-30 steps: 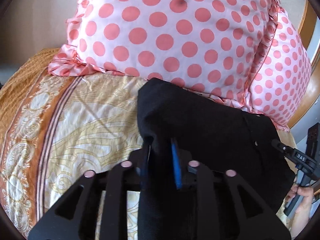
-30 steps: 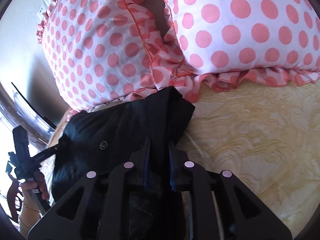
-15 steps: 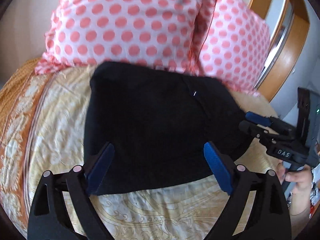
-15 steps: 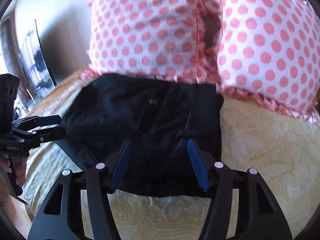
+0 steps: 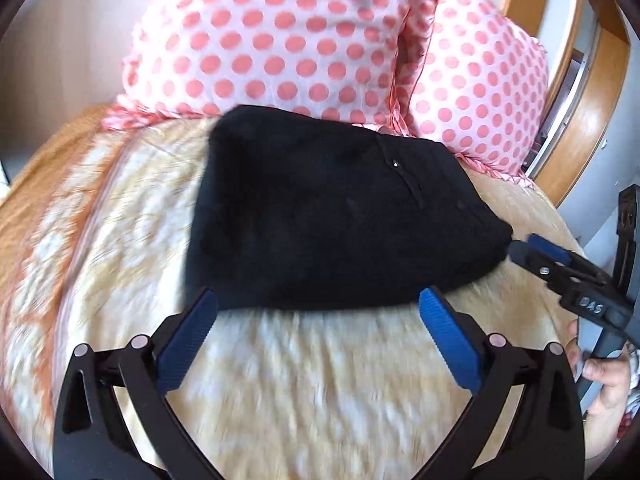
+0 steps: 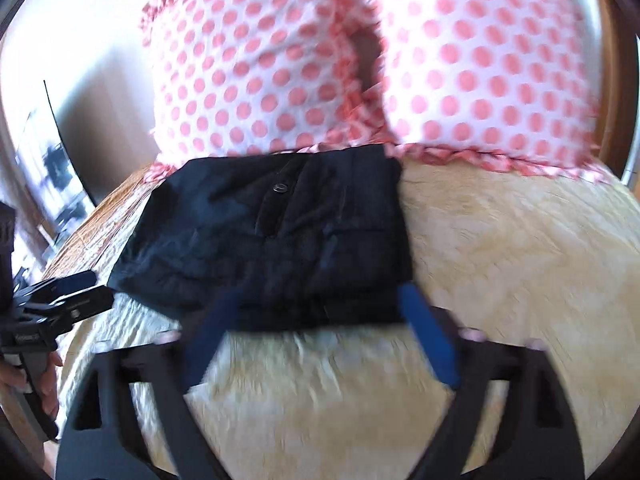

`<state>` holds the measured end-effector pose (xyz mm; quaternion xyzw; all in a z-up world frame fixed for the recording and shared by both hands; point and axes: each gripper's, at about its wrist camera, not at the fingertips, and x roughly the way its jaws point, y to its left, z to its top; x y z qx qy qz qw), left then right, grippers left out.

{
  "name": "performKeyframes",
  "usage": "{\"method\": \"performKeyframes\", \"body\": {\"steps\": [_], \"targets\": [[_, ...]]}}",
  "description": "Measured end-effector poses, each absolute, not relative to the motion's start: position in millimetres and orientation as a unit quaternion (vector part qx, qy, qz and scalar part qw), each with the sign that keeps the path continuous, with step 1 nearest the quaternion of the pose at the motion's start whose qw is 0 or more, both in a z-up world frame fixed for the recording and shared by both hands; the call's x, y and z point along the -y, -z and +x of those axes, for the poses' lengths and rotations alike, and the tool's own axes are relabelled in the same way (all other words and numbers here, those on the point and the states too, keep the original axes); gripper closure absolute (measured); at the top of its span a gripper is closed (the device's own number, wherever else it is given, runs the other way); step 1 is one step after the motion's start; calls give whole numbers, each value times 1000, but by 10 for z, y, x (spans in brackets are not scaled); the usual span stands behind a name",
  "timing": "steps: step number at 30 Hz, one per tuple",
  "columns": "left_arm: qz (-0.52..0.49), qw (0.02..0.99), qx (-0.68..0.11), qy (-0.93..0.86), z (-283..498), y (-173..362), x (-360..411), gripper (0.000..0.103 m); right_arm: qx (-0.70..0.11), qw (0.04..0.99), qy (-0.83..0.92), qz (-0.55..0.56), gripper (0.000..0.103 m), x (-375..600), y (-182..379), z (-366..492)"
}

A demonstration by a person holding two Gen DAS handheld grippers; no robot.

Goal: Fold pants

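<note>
The black pants [image 5: 328, 216] lie folded into a compact block on the yellow patterned bedspread [image 5: 304, 380], just in front of the pillows. In the right wrist view the pants [image 6: 280, 240] show a button and fly on top. My left gripper [image 5: 316, 340] is open and empty, just short of the pants' near edge. My right gripper [image 6: 320, 336] is open and empty at the pants' near edge. Each gripper shows at the side of the other's view: the right one [image 5: 560, 264] beside the pants' right corner, the left one [image 6: 60, 300] by their left corner.
Two pink polka-dot pillows [image 5: 288, 36] [image 5: 476, 80] stand against the headboard behind the pants. A curved wooden bed frame [image 5: 580, 92] runs along the right. An orange patterned border [image 5: 44, 216] edges the bedspread on the left. A dark screen [image 6: 72, 160] stands beyond the bed.
One second ago both grippers were shut on the black pants. Both have opened, let the fabric go and drawn back toward me. The pants now lie flat on the bed.
</note>
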<state>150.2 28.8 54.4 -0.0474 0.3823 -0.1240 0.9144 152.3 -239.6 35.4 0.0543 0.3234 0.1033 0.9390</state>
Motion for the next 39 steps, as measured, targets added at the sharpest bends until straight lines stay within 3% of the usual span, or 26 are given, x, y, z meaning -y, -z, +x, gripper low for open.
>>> {"method": "performKeyframes", "body": {"steps": [11, 27, 39], "targets": [[-14, 929, -366, 53, 782, -303, -323, 2, -339, 936, -87, 47, 11, 2209, -50, 936], [-15, 925, -380, 32, 836, -103, -391, 2, -347, 936, -56, 31, 10, 2007, 94, 906], [22, 930, -367, 20, 799, -36, -321, 2, -379, 925, -38, 1, 1, 1869, 156, 893]]}}
